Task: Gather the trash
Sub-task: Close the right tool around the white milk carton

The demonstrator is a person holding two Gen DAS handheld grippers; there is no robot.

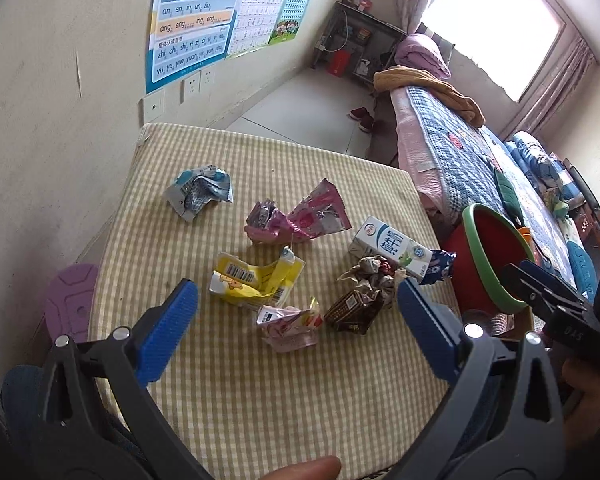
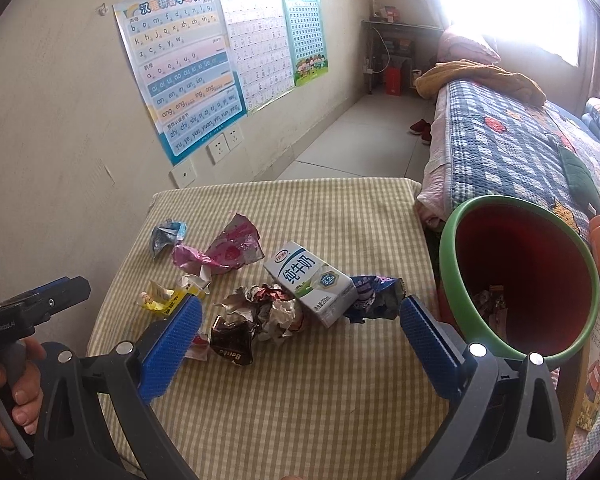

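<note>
Right wrist view shows the right tool [image 2: 300,330] released, jaws wide, hovering above the checked surface [image 2: 300,408]; the left tool [image 1: 298,320] is likewise spread and empty. Collecting looks barely under way: the red bin [image 2: 540,280] at three o'clock holds only a few scraps, while the litter lies at twelve o'clock. Nearest the bin are the milk carton [image 2: 310,282], whose writing reads 纯牛奶 and 3.2, and a blue wrapper [image 2: 374,296]. A brown wrapper [image 2: 232,342] reads "Baiste"; a yellow wrapper [image 1: 256,282] carries a barcode. Next, I judge, comes lowering over one piece and closing.
</note>
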